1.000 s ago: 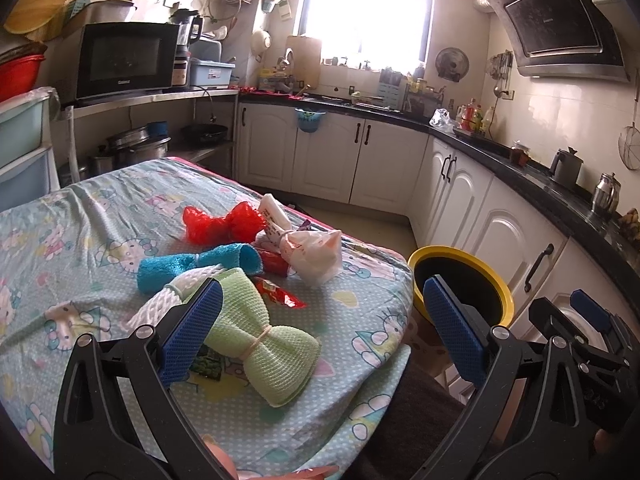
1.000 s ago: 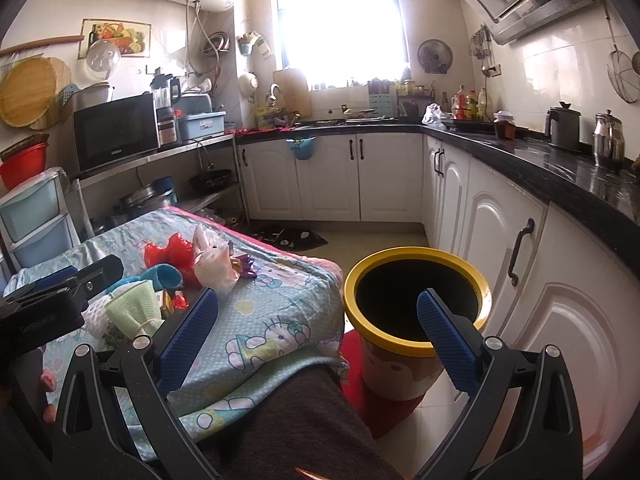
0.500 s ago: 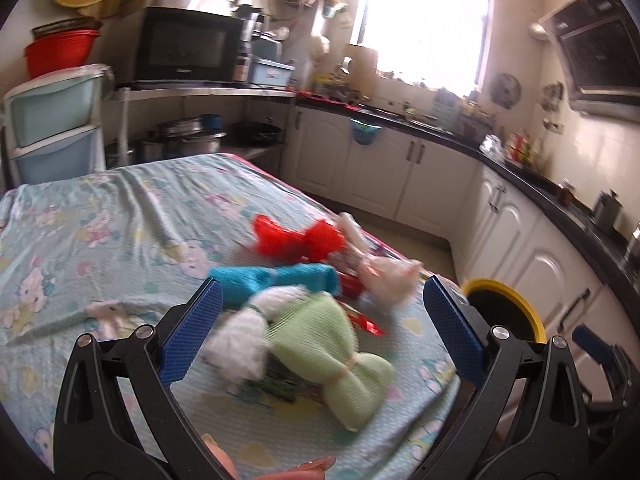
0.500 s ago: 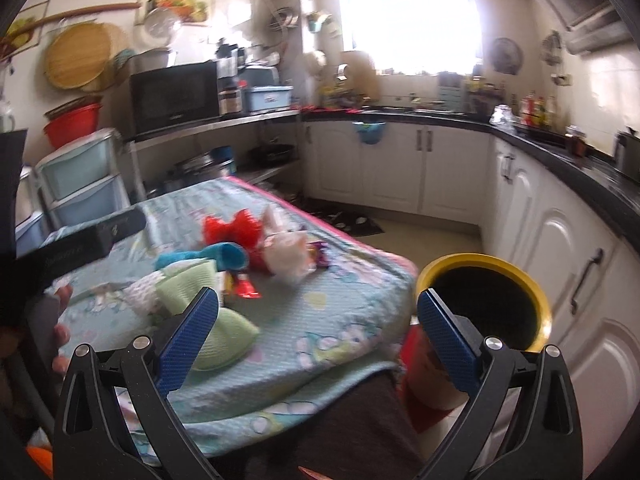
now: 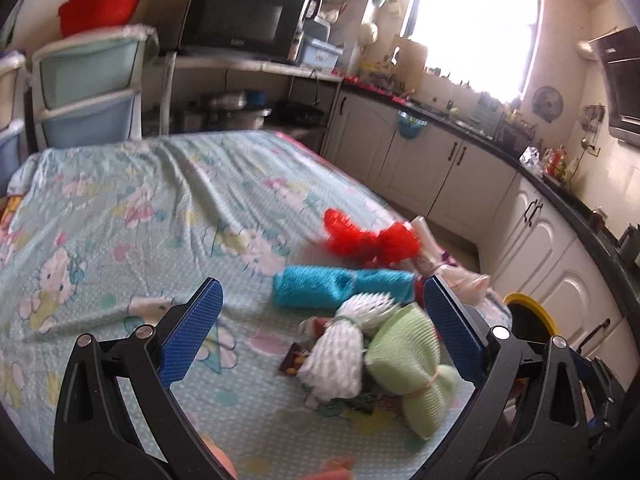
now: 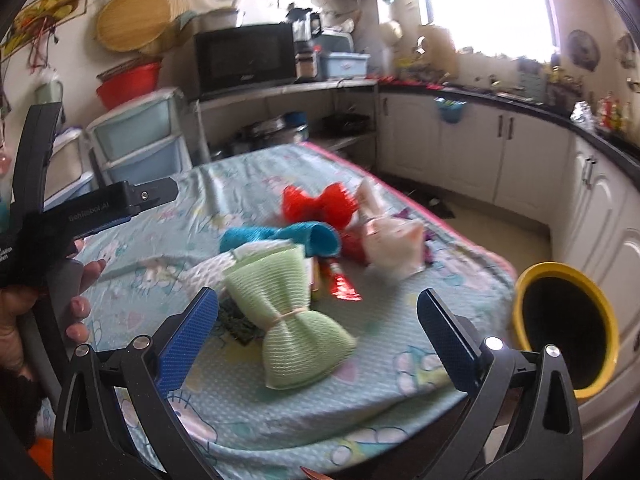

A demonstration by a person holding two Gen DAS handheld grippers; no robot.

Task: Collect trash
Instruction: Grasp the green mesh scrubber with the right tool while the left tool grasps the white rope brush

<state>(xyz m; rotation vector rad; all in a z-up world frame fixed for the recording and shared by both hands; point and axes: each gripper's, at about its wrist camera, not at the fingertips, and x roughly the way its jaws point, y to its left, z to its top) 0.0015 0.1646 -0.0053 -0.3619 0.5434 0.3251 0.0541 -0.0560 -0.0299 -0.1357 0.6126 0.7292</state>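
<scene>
Trash lies in a heap on the table's right part: a green foam net (image 5: 408, 356) (image 6: 292, 316) tied like a bow, a white foam net (image 5: 340, 344), a blue foam net (image 5: 340, 286) (image 6: 280, 238), a red foam net (image 5: 370, 238) (image 6: 318, 206), a white plastic bag (image 6: 394, 242) and a red shiny wrapper (image 6: 340, 282). My left gripper (image 5: 320, 334) hovers open above the white net. My right gripper (image 6: 318, 334) is open too, with the green net lying between its fingers below. A yellow-rimmed bin (image 6: 568, 320) (image 5: 532, 318) stands on the floor right of the table.
The table (image 5: 140, 216) wears a light blue cartoon-print cloth. Plastic drawers (image 5: 88, 88) and a microwave (image 5: 240, 16) stand behind it. White cabinets (image 6: 500, 160) under a black counter run along the right. A hand (image 6: 80, 304) holds the left gripper's handle at the left.
Both views have swung left, away from the bin and over the table. The trash heap now sits between the fingers of each gripper. Nothing has been picked up.
</scene>
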